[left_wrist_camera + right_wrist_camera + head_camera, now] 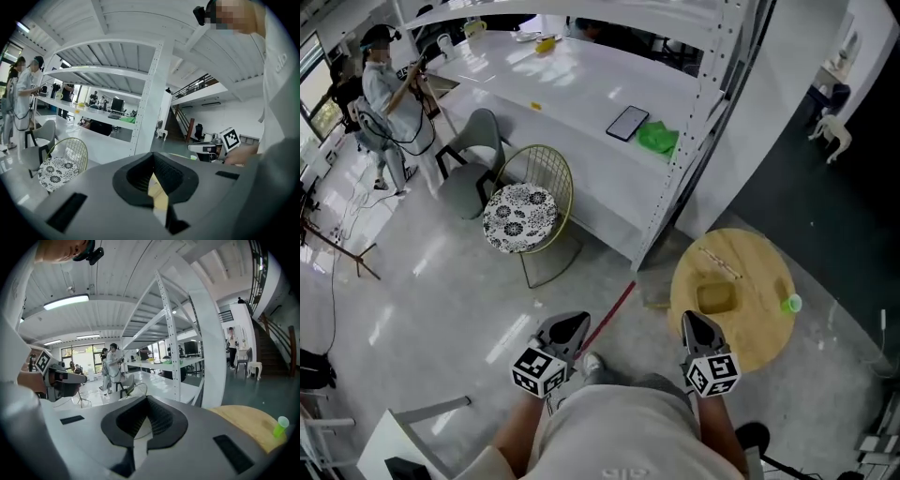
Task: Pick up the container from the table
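Left gripper (571, 325) and right gripper (699, 323) both closed tight on nothing, container (715, 298) on round wooden table (759, 333)
Bare floor lies open between wire chair (534, 202) and table; shelf post (686, 150) stands near the table's far edge. Container is a tan, shallow, square tray near the table's middle, contents unclear; green cup (791, 303) at the right rim

Just ahead of the grey right gripper (698, 323), with its black-and-white marker cube, are a pale tan table (759, 272), an ochre container (715, 298) and a bright green cup (791, 303). Beyond the left gripper (572, 326), a gold wire chair (546, 169) bears a black-and-white floral cushion (519, 217).
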{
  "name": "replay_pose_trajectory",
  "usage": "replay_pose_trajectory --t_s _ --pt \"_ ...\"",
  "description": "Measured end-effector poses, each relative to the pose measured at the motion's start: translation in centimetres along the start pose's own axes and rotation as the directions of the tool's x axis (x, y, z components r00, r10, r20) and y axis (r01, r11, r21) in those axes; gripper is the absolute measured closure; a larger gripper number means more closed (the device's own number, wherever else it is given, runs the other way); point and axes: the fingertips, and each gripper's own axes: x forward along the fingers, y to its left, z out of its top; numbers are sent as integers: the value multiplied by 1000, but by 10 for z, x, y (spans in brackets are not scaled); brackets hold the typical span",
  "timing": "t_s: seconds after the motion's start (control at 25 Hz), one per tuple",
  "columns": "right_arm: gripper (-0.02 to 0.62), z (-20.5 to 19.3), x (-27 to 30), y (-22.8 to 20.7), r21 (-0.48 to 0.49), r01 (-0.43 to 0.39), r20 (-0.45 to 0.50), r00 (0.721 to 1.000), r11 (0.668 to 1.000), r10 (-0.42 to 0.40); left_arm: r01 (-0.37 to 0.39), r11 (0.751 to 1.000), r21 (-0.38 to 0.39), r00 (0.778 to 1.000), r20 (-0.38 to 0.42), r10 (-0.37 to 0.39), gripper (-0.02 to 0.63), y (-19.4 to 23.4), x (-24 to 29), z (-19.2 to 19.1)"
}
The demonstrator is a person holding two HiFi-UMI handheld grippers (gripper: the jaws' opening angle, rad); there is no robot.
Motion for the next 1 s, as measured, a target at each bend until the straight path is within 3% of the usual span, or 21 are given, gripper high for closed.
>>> replay_pose_trajectory --t_s 0.24,0.56,0.76,1.0 --pt "571 -10 16 -31 33 104 -50 994 994 -102 92 996 -13 994 -54 -93 591 20 43 -3" --pt "571 -37 16 -123 126 262 -90 963 957 -252 203 979 7 970 -135 -200 591 12 148 1" --pt "571 -61 8 -181 204 356 -130 933 912 -335 310 950 39 930 -218 -294 591 -9 227 1" --pt "571 -91 -8 -241 237 414 -179 908 879 -379 394 916 70 883 -304 -357 589 -51 315 -10"
